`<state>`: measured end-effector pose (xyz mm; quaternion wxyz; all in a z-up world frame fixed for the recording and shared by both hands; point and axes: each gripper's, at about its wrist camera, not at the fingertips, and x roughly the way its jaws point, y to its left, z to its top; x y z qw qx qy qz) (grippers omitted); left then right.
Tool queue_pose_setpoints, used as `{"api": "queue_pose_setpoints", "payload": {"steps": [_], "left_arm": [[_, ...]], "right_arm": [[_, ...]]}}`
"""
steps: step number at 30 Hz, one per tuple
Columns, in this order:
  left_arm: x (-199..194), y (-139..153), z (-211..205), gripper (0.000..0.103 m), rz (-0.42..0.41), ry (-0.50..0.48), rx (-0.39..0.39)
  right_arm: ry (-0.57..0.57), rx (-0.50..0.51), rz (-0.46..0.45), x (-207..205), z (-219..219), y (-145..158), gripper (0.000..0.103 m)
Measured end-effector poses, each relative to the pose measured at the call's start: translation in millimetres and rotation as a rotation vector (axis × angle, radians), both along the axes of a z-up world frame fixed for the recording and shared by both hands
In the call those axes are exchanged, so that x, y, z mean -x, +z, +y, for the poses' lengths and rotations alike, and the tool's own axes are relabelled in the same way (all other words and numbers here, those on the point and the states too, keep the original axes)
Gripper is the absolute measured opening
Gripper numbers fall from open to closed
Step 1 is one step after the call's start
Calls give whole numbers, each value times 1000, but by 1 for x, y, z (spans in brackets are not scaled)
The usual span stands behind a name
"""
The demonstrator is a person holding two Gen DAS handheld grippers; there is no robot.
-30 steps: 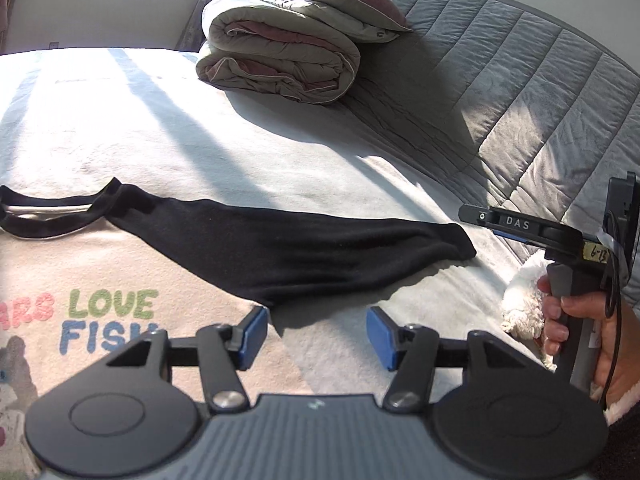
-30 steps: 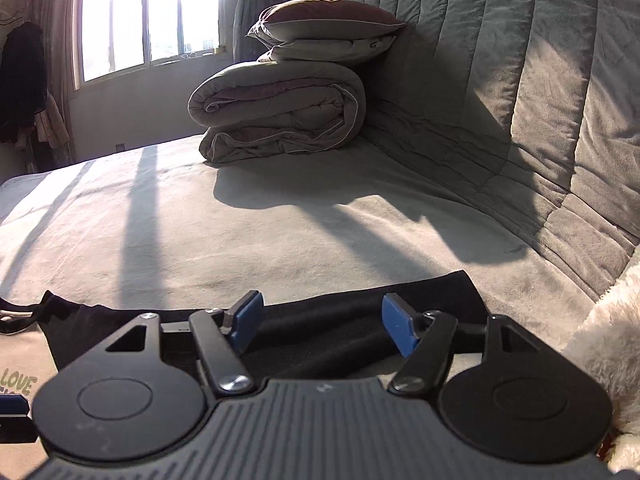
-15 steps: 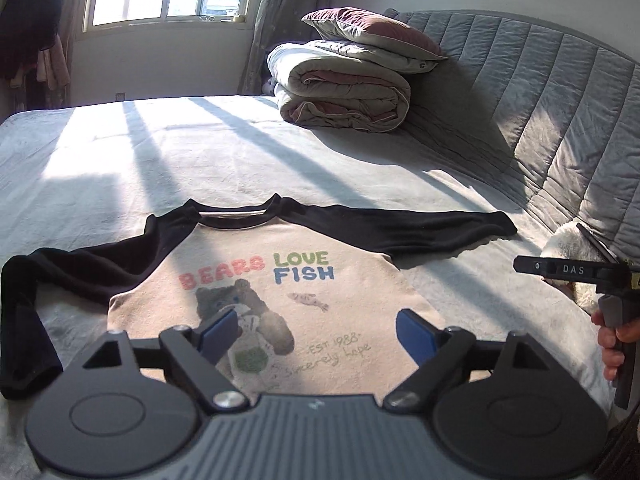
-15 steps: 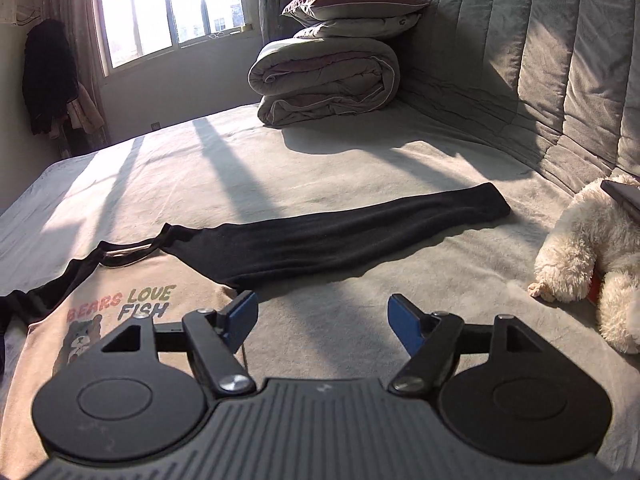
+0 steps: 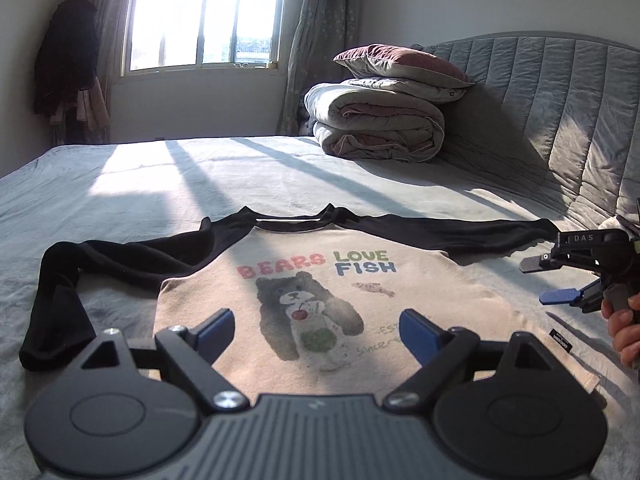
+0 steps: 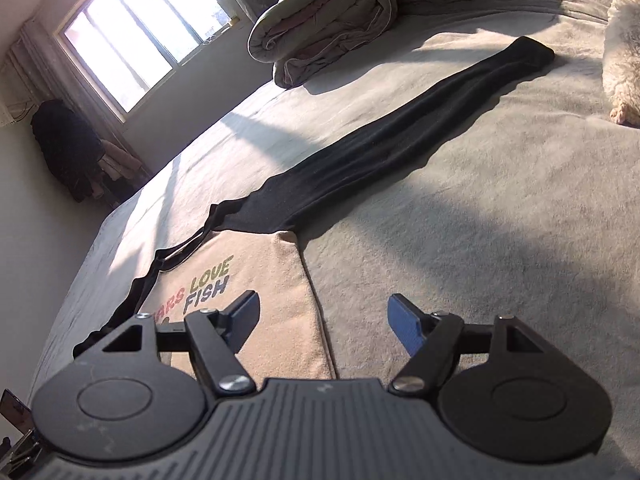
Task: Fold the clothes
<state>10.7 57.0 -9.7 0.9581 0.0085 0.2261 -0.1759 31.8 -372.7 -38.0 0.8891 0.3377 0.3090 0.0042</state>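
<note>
A beige long-sleeved shirt (image 5: 432, 300) with black sleeves and a bear print lies flat, front up, on the bed. Its right sleeve (image 6: 400, 152) is stretched straight out; its left sleeve (image 5: 80, 276) is bent down towards the hem. My left gripper (image 5: 316, 330) is open and empty above the shirt's lower front. My right gripper (image 6: 322, 322) is open and empty, tilted, over the shirt's right side edge; it also shows in the left wrist view (image 5: 550, 282) beside the shirt's right side.
A folded quilt (image 5: 380, 128) with a pillow (image 5: 400, 62) on top lies at the head of the bed by the grey padded headboard (image 5: 560, 96). A white fluffy toy (image 6: 624, 52) lies to the right. The grey blanket (image 5: 160, 184) covers the bed.
Both grippers have drawn back from the right sleeve towards the shirt's hem side. The right gripper has rolled to a tilt. Both stay open.
</note>
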Motion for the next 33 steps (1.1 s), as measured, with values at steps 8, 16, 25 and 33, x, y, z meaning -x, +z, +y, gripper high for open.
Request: {"api": "queue_pose_setpoints", "payload": {"steps": [8, 16, 25, 33], "left_arm": [[-9, -18, -16, 90, -14, -20, -4], [-35, -32, -7, 90, 86, 43, 53], [-55, -52, 0, 90, 199, 77, 58], [-55, -54, -3, 90, 184, 69, 20]], "right_arm": [[-124, -368, -45, -67, -43, -38, 60], [-323, -541, -102, -98, -109, -55, 29], [-468, -632, -222, -85, -175, -61, 23], [-571, -606, -249, -84, -216, -65, 20]]}}
